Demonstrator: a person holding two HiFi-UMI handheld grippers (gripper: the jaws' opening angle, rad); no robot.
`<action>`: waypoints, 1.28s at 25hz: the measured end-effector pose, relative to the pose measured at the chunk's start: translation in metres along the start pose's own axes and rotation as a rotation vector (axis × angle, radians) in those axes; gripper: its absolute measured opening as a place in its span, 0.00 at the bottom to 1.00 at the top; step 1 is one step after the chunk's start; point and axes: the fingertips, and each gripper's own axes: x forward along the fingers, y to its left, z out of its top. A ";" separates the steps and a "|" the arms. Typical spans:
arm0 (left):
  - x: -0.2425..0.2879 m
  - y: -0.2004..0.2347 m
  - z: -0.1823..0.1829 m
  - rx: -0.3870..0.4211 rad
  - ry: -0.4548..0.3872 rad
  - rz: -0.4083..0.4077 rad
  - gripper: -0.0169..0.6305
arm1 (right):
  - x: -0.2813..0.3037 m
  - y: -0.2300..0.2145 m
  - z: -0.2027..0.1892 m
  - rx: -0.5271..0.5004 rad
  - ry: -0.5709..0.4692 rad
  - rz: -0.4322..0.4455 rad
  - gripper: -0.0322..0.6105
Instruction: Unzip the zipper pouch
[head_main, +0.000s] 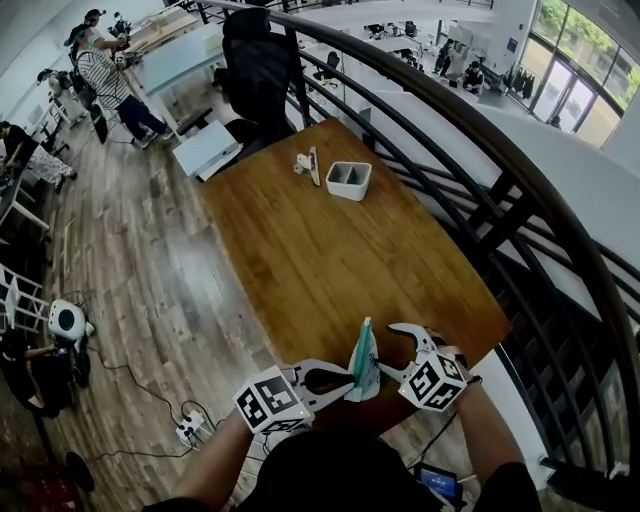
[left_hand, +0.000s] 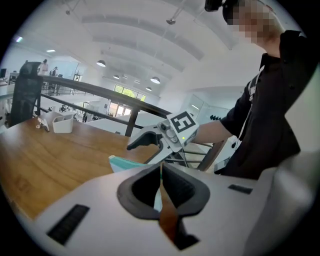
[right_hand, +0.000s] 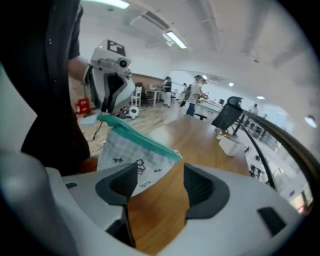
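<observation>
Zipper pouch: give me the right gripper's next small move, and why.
Probably ease the right gripper forward and close its fingers on the near end of the teal zipper. The left gripper is shut on the zipper pouch, holding it upright; the zipper looks closed, and the right fingers stand wide apart with that end just ahead.
</observation>
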 end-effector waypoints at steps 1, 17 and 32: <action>0.000 -0.001 -0.001 -0.004 0.003 0.000 0.06 | 0.001 -0.001 0.002 -0.062 0.020 0.030 0.50; -0.001 0.030 -0.022 -0.178 -0.095 0.105 0.06 | 0.018 0.070 0.028 0.101 -0.033 0.370 0.53; -0.043 0.049 -0.027 -0.289 -0.262 0.183 0.06 | 0.079 0.081 0.036 -0.027 0.105 0.215 0.42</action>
